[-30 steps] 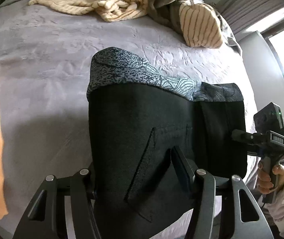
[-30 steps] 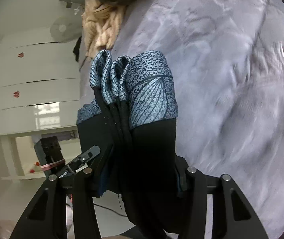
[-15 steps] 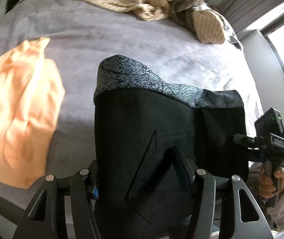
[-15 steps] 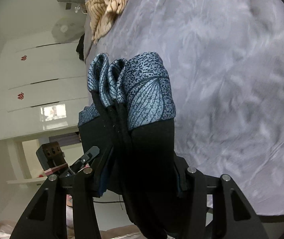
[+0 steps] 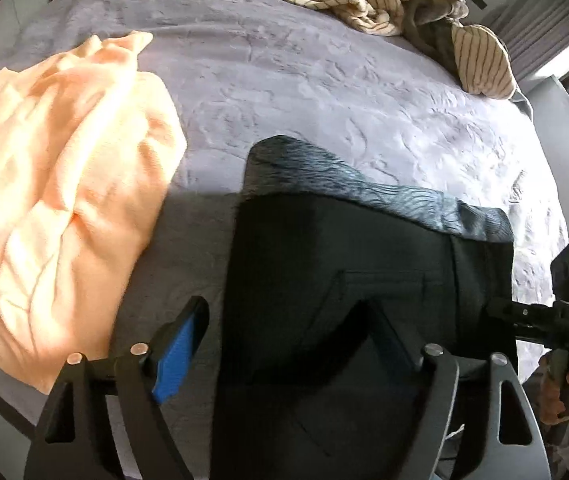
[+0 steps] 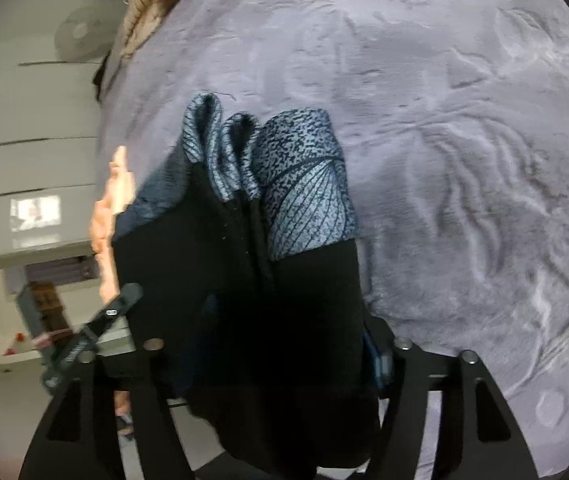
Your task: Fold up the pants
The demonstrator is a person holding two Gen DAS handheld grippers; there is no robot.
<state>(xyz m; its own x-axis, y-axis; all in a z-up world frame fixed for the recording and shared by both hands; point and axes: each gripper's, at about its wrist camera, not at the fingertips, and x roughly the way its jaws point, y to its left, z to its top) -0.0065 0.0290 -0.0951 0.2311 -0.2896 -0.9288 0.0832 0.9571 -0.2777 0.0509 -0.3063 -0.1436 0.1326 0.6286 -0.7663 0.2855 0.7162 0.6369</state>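
Left wrist view, left to right. An orange garment (image 5: 56, 184) lies crumpled on the left part of the grey bedspread (image 5: 304, 92), which is plush with an embossed pattern and fills most of the view. At the far edge a striped beige garment (image 5: 364, 4) lies bunched. At the far right are curtains (image 5: 540, 28) and a bright window.

The folded pants (image 5: 364, 280), black with a blue-grey patterned waistband, hang near the camera above the bedspread. The left gripper (image 5: 284, 344) has just been opening: its left finger, with a blue pad (image 5: 174, 352), stands clear of the cloth, while the right finger lies against the pants. The jaws are spread and do not pinch. At the right edge a hand (image 5: 568, 384) holds the right gripper's handle.

Right wrist view, left to right. White cabinet fronts (image 6: 24, 140) and a fan (image 6: 80, 36) stand at the left. The pants (image 6: 252, 272) hang in the centre, with the bedspread (image 6: 464, 160) behind them to the right. The right gripper (image 6: 268, 360) has also just been opening. The pants fill the gap between its fingers, but whether the pads press cannot be told.
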